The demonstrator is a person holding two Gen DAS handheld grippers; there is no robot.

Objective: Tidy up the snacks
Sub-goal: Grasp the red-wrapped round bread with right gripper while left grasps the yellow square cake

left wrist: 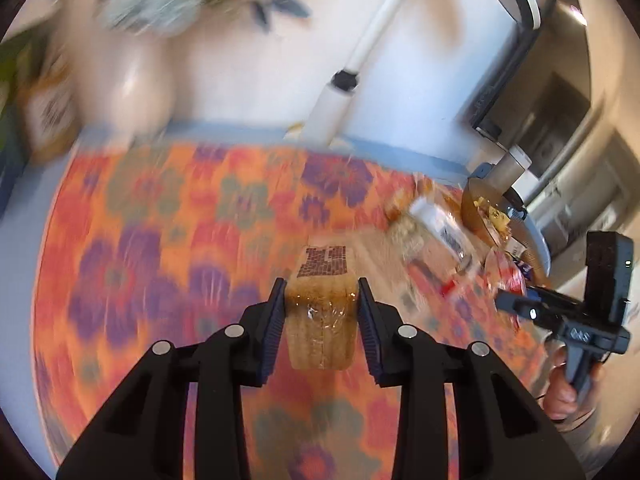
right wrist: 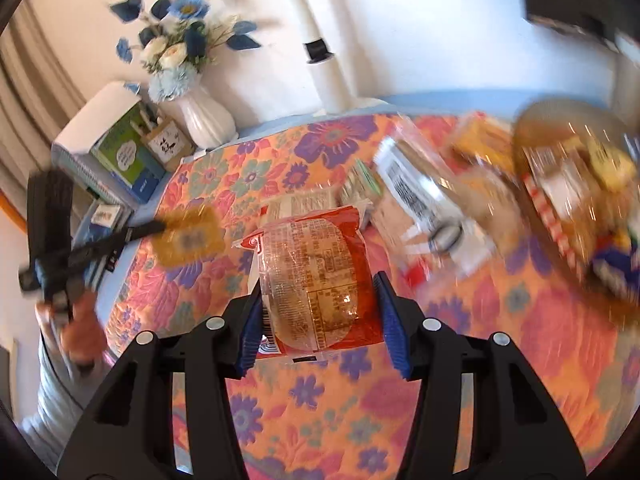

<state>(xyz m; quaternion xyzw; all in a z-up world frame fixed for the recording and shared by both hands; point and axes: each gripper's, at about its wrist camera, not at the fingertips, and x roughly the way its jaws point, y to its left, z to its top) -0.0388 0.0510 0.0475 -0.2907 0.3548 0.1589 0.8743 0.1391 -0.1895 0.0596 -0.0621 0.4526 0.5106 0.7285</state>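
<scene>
My left gripper (left wrist: 322, 294) is shut on a brown wrapped snack bar (left wrist: 322, 320) and holds it above the floral tablecloth (left wrist: 160, 240). The same bar shows in the right wrist view (right wrist: 188, 240), held out by the left gripper (right wrist: 160, 226) at the left. My right gripper (right wrist: 318, 292) is shut on a red packet with a round bun (right wrist: 316, 276), lifted over the cloth. The right gripper also appears in the left wrist view (left wrist: 504, 302). Several more snack packets (right wrist: 416, 200) lie beyond, and a brown bowl (right wrist: 576, 168) of snacks stands at the right.
A white vase of blue flowers (right wrist: 204, 116) stands at the back left by green and white boxes (right wrist: 116, 152). A white lamp post (left wrist: 352, 80) rises at the table's far edge. A dark screen (left wrist: 520, 80) is at the right.
</scene>
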